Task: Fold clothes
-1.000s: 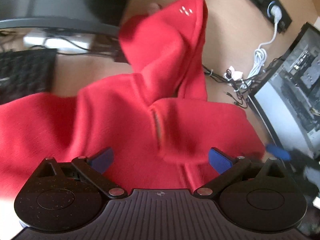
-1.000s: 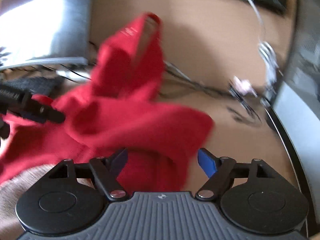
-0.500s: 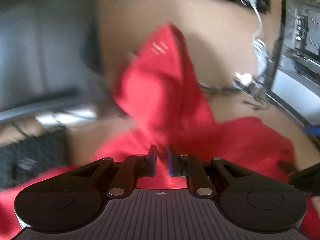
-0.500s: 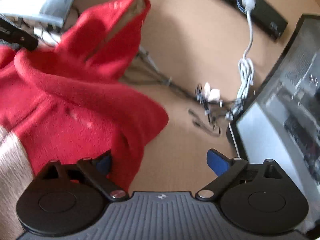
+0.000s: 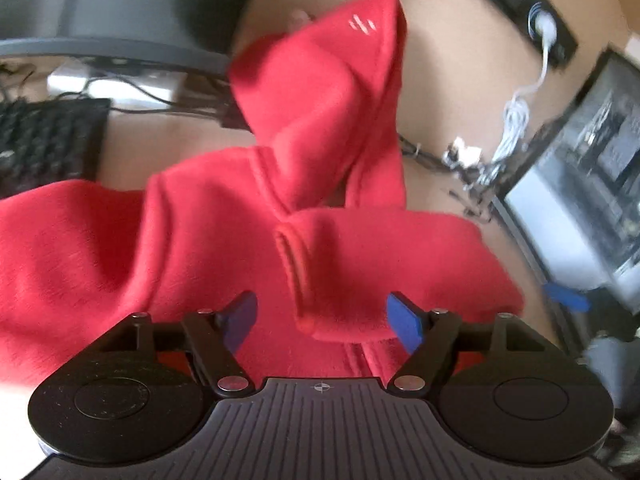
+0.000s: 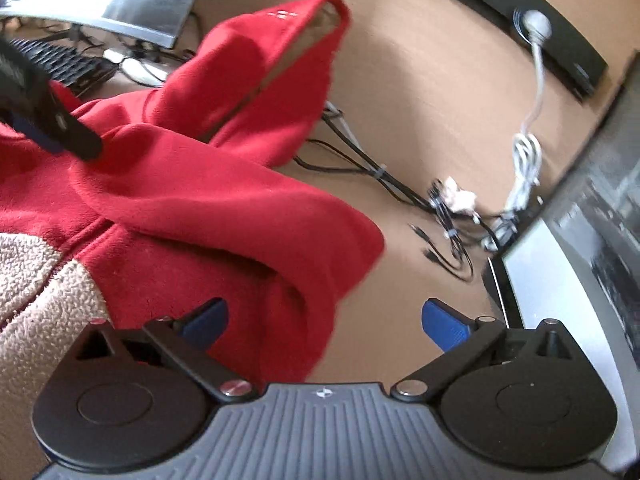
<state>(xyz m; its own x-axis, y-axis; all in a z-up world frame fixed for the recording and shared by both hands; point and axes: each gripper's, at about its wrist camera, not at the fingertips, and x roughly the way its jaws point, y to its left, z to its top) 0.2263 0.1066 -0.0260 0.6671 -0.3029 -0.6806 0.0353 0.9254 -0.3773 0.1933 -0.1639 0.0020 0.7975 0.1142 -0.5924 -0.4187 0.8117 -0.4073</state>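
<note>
A red fleece hoodie (image 5: pixel 208 240) lies on the tan desk (image 5: pixel 440 80), its hood (image 5: pixel 328 92) pointing away from me. In the right wrist view the hoodie (image 6: pixel 192 184) shows a beige lower panel (image 6: pixel 36 280) beside the zip. A red sleeve is folded across the chest, and its cuff (image 5: pixel 340 320) lies between the jaws of my left gripper (image 5: pixel 322 318). Those jaws are opening and the pads stand clear of the cloth. My right gripper (image 6: pixel 324 322) hangs over the sleeve's outer edge; its jaws are opening wide and grip nothing. A left-gripper finger (image 6: pixel 60 128) rests over the hoodie's shoulder.
A dark monitor (image 5: pixel 120 8) and a black keyboard (image 5: pixel 44 140) stand beyond the hoodie on the left. Black cables (image 6: pixel 380 172) and a coiled white cable (image 6: pixel 524 160) trail to a power strip (image 6: pixel 520 20). A computer case (image 6: pixel 580 280) borders the right.
The left gripper, open a second ago, shut over the cloth and has opened again. The right gripper has widened and rolled. The sleeve now lies folded across the chest.
</note>
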